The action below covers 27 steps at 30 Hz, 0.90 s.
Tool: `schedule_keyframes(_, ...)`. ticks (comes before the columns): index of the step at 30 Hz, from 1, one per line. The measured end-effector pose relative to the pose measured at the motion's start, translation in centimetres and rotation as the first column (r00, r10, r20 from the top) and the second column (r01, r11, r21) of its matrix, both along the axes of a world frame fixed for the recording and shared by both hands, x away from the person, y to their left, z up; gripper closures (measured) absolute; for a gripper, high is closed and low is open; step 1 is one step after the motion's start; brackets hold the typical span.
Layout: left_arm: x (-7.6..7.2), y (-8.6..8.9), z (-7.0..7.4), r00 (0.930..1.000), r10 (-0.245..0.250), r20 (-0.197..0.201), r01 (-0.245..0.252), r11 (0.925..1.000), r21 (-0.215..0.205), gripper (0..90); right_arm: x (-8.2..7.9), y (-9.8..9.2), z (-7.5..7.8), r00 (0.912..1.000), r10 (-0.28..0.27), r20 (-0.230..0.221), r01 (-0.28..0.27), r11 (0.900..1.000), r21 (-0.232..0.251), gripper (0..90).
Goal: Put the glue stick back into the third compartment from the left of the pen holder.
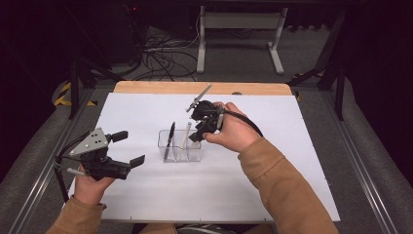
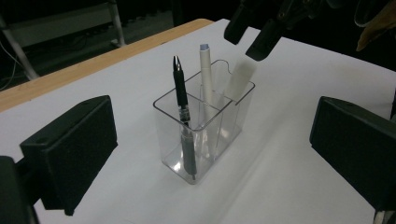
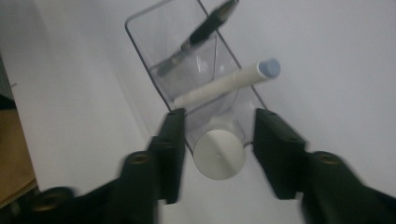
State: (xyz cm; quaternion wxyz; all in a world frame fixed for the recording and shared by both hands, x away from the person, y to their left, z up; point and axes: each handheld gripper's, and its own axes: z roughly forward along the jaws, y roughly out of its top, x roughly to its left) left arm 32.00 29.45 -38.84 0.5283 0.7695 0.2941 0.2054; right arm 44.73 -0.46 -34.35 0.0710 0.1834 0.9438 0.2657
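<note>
Nearest us, the left gripper [image 1: 127, 149] rests low at the table's [image 1: 272, 195] left edge, jaws spread wide with nothing between them. Beyond it we note the clear holder [image 1: 179, 145] mid-table, with a black pen [image 1: 169, 141] in one end compartment and a white pen [image 2: 206, 79] beside it. Farther on, the right gripper [image 3: 218, 149] sits over the holder's other end. Its jaws stand apart, clear of a white cylinder [image 3: 219, 153] standing between them.
</note>
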Motion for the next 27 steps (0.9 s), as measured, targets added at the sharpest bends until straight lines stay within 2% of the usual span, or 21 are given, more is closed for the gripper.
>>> schedule_keyframes(1,0.0,0.0,0.0,1.0,0.001,-0.003,-0.001,1.0,-0.006,1.6,-0.1,0.0,-0.1,0.9995,0.012,0.029,-0.013,1.0,0.013,43.4)
schedule_keyframes(3,0.0,0.1,0.0,1.0,0.001,-0.003,-0.001,1.0,-0.004,1.5,-0.5,-0.3,0.1,0.9987,0.005,0.05,-0.006,0.999,0.033,38.5)
schedule_keyframes(5,0.0,0.1,0.0,1.0,0.002,-0.003,-0.002,1.0,-0.004,1.5,-0.9,-0.7,0.3,0.9953,0.009,0.096,-0.017,0.997,0.081,31.4)
schedule_keyframes(7,0.0,0.1,0.0,1.0,0.003,-0.001,-0.003,1.0,-0.003,1.4,-1.2,-1.3,0.6,0.9913,0.001,0.132,-0.019,0.991,0.136,29.3)
schedule_keyframes(12,-0.1,0.1,-0.1,1.0,0.004,0.001,-0.004,1.0,-0.001,1.4,-2.2,-3.3,1.0,0.9774,-0.036,0.208,-0.021,0.965,0.262,26.4)
schedule_keyframes(16,-0.2,0.1,-0.2,1.0,0.007,0.0,-0.007,1.0,-0.006,1.4,-2.8,-4.7,1.3,0.968,-0.067,0.242,-0.017,0.944,0.33,26.4)
schedule_keyframes(20,-0.3,0.1,-0.2,1.0,0.007,0.002,-0.007,1.0,-0.005,1.4,-3.2,-5.4,1.7,0.9681,-0.071,0.24,-0.022,0.932,0.362,25.9)
schedule_keyframes(24,-0.4,0.2,-0.3,0.9999,0.005,0.011,-0.004,0.9999,-0.009,1.4,-3.5,-5.6,1.7,0.964,-0.07,0.257,-0.031,0.929,0.369,24.5)
schedule_keyframes(27,-0.5,0.3,-0.4,0.9999,-0.007,0.013,0.007,0.9996,-0.028,1.0,-3.9,-5.9,1.7,0.9586,-0.068,0.277,-0.043,0.925,0.378,23.3)
